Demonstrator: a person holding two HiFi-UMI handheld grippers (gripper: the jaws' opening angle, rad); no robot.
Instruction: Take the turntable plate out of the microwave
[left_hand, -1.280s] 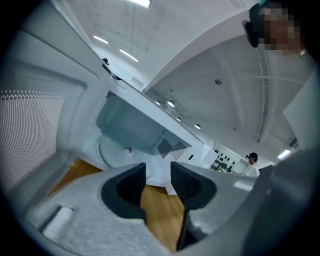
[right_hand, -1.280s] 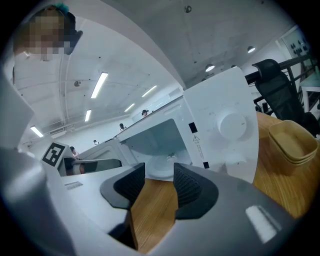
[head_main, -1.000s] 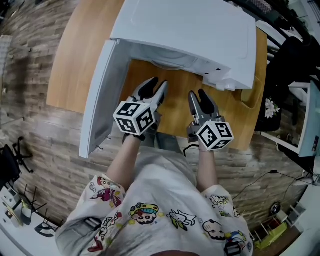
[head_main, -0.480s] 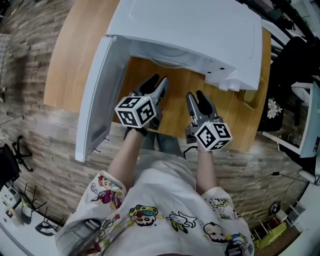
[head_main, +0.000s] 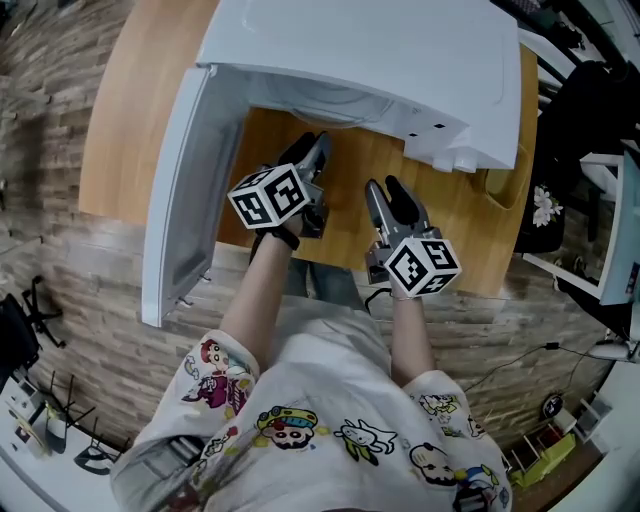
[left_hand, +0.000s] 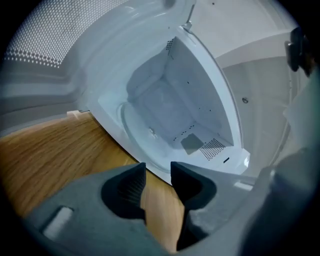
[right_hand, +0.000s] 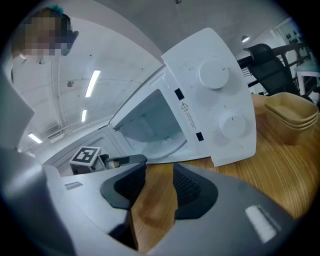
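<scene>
Left gripper (head_main: 312, 150) and right gripper (head_main: 386, 190), jaws parted and empty, face the turntable plate (right_hand: 165, 144) at 12 o'clock inside the open microwave (head_main: 380, 50).

From overhead, the microwave (head_main: 360, 50) probably hides most of the turntable plate (right_hand: 163, 147).

Microwave (head_main: 380, 60) sits on the table (head_main: 140, 120), door (head_main: 185, 190) swung out left, turntable plate (right_hand: 167, 144) inside. Bowls (right_hand: 292, 112) stand right of it. Left gripper (left_hand: 158, 172) and right gripper (right_hand: 159, 172) sit side by side before the opening.

left tongs (head_main: 311, 152): jaws apart, empty; reaching forward | right tongs (head_main: 386, 192): jaws apart, empty; nearer the body
</scene>
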